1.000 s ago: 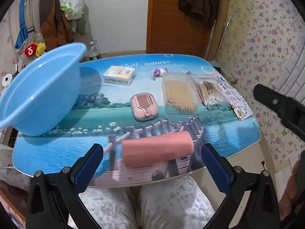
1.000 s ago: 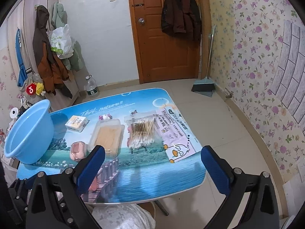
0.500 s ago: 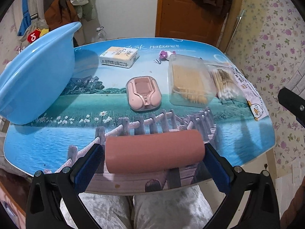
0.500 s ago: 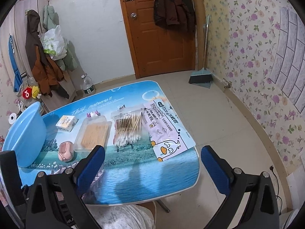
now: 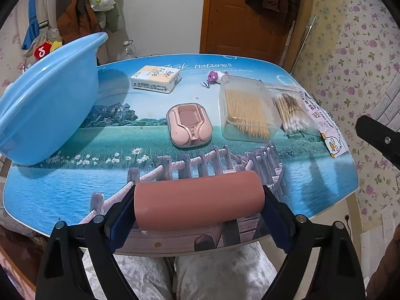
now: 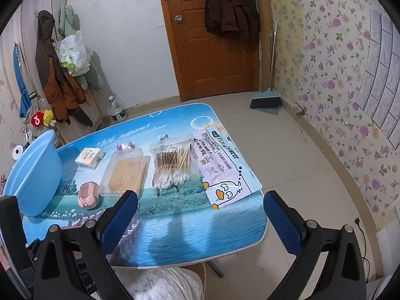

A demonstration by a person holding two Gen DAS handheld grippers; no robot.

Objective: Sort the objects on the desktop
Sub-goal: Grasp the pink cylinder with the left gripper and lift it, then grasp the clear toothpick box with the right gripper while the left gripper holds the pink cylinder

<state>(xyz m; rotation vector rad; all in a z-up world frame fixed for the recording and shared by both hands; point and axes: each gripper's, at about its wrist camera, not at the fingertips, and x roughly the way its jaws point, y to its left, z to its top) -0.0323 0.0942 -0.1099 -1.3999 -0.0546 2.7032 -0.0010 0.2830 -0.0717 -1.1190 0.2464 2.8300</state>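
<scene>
Terracotta-pink, the cylinder (image 5: 198,200) lies low centre of frame at the table (image 5: 62,190) edge, between the closing left gripper (image 5: 200,215) pads. Squeeze its ends squarely before lifting toward the basin (image 5: 47,115), upper left. The right gripper (image 6: 200,220) gapes empty.

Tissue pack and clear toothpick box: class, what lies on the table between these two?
A small purple toy and a striped wrapped sweet lie between the tissue pack and the toothpick box, clearest in the left wrist view.

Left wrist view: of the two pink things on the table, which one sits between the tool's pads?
The plain pink roll, lying crosswise at the near edge, as the left tool closes on its ends. The pink case lies farther back, mid-table, untouched.
</scene>
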